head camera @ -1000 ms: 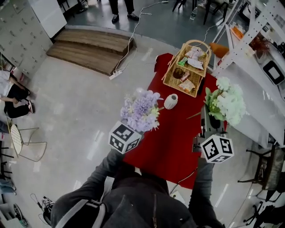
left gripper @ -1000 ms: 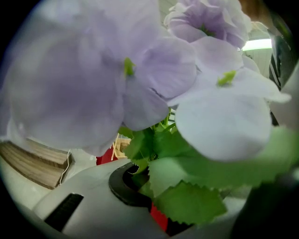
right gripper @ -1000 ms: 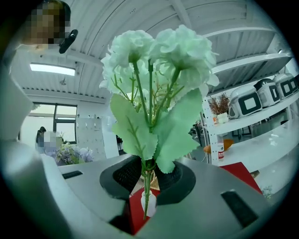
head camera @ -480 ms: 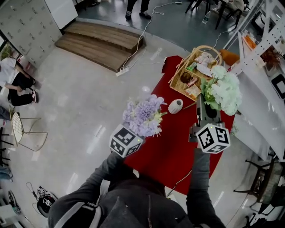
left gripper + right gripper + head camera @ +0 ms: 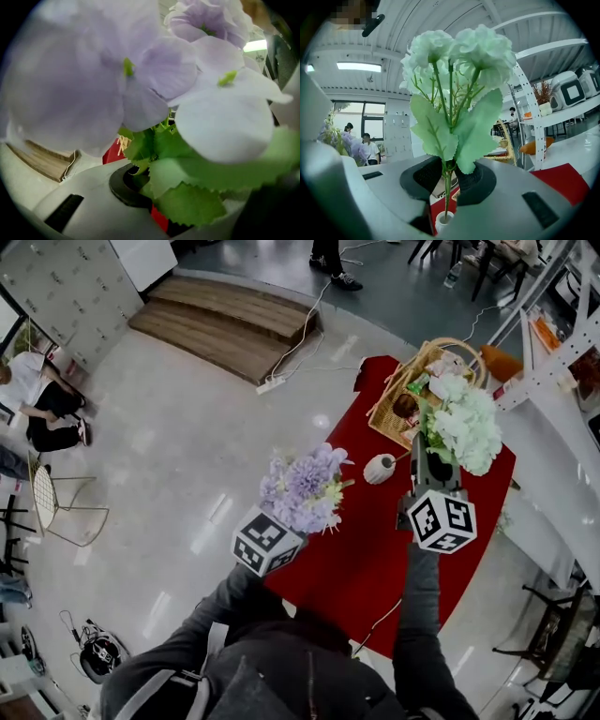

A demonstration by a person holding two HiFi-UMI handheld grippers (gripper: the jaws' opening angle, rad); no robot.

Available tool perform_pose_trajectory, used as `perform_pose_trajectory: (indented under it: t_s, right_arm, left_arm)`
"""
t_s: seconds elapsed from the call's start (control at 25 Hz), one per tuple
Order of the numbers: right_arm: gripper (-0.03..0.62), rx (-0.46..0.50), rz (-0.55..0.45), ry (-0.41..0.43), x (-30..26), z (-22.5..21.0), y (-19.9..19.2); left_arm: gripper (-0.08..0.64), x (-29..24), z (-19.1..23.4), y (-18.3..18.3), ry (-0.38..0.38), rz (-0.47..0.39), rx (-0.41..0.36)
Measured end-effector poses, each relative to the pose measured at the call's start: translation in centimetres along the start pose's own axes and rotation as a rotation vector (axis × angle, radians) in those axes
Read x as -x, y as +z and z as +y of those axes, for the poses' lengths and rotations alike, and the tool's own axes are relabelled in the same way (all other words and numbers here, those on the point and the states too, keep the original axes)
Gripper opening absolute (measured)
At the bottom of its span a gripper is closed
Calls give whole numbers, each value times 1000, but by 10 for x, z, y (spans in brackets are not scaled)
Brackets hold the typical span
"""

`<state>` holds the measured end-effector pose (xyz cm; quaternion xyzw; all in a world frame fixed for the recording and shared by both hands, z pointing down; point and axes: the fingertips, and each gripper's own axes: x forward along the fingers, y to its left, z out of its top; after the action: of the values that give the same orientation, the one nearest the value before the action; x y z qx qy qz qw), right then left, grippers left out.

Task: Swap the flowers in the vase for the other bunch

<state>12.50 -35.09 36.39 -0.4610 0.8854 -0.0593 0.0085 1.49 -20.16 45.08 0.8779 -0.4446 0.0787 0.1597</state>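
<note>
The right gripper point(image 5: 447, 180) has its jaws drawn narrow on the thin green stem of the white bunch point(image 5: 461, 423), with the dark pads pressing it from both sides just under the lowest leaves. The blooms stand upright above the jaws. In the right gripper view the bare stem end lines up with the mouth of the small white vase point(image 5: 380, 468) below; whether it has gone in cannot be told. In the head view this gripper, with its marker cube point(image 5: 442, 521), is over the right part of the red surface point(image 5: 356, 563), and the vase stands just to its left.

The left gripper point(image 5: 147, 197) is closed almost fully on the stems of the purple bunch point(image 5: 305, 488). Serrated leaves spill over the pads and pale petals fill most of its view. It holds the bunch over the left edge of the surface, apart from the vase.

A wicker basket point(image 5: 422, 381) with packets in it sits at the far end of the surface, behind the white blooms. White shelving point(image 5: 562, 343) runs along the right. On the floor far to the left lie low wooden steps point(image 5: 230, 315), and a person point(image 5: 42, 404) sits at the left edge.
</note>
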Motion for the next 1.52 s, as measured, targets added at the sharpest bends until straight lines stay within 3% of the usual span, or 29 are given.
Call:
perform_pose_trajectory:
  t_s: [0.64, 1.52]
  right_arm:
    - [72, 53, 74, 41, -10, 17, -76]
    - [74, 66, 135, 18, -13, 17, -119]
  left_arm:
    - [48, -1, 12, -12, 42, 36, 24]
    - [48, -2, 16, -17, 66, 38, 53]
